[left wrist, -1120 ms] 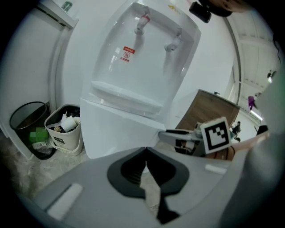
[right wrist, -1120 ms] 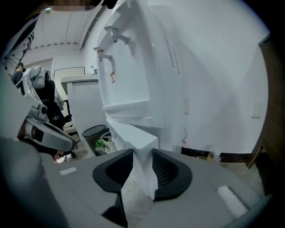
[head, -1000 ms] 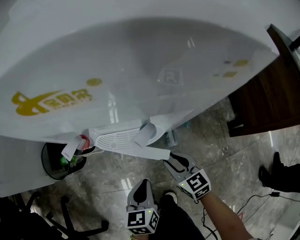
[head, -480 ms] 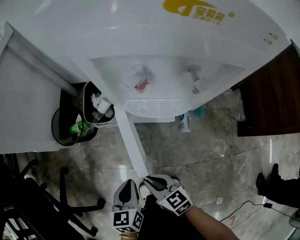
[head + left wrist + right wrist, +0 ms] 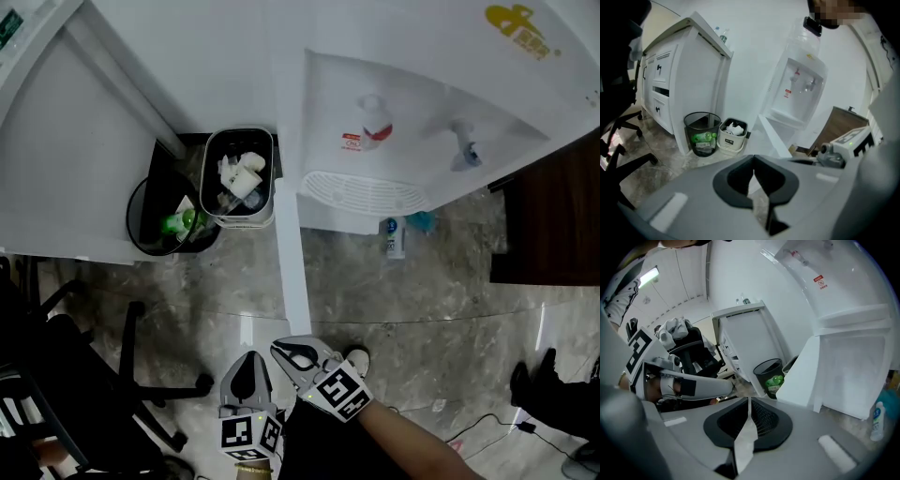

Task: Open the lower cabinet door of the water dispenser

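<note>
The white water dispenser [image 5: 422, 112] stands at the upper right of the head view. Its lower cabinet door [image 5: 291, 272] is swung wide open and shows edge-on as a long white strip running toward me. My right gripper [image 5: 292, 352] sits just off the door's free end, its jaws closing with nothing between them. In the right gripper view the door [image 5: 806, 376] lies off to the right of the right gripper [image 5: 749, 401]. My left gripper [image 5: 251, 367] is beside it, shut and empty. The left gripper [image 5: 753, 161] faces the open door [image 5: 776, 140] and the dispenser [image 5: 799, 89].
A black mesh bin [image 5: 169, 220] and a white bin [image 5: 239, 183] full of waste stand left of the door. A white cabinet [image 5: 84, 141] lies further left, with an office chair [image 5: 84, 394] at the lower left. A bottle [image 5: 395, 236] stands under the dispenser. Dark wooden furniture [image 5: 553, 216] is at the right.
The cabinet door has swung from nearly shut to wide open. Both grippers moved back and left with it. The right gripper's jaws have closed and are off the door's edge.
</note>
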`<state>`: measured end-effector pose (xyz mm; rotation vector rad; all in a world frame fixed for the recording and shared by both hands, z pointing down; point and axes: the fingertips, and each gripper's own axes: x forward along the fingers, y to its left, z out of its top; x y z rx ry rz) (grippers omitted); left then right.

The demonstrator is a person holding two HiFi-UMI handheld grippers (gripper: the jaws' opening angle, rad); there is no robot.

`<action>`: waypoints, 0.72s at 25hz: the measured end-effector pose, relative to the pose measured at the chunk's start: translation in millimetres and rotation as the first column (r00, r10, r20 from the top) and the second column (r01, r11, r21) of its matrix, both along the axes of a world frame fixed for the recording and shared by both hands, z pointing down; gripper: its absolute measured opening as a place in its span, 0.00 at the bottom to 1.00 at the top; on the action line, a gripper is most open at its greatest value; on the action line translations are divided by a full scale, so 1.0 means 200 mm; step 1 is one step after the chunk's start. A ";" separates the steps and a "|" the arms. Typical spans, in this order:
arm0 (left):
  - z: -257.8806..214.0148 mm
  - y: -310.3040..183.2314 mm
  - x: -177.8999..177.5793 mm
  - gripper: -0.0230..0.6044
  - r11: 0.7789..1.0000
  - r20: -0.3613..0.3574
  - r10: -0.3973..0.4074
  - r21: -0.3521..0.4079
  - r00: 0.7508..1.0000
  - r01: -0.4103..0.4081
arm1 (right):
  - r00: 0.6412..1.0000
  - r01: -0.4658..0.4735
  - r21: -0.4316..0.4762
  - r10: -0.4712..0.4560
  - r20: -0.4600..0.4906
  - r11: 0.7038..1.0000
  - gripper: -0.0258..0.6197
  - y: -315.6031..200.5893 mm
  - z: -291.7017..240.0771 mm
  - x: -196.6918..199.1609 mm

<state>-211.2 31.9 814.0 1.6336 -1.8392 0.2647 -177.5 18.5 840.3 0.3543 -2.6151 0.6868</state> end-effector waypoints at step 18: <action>-1.39 -0.30 0.58 0.05 0.947 -0.094 0.316 -0.036 0.944 -0.321 | 0.752 -0.638 0.062 0.639 -0.163 0.767 0.04 -0.36 -1.50 0.87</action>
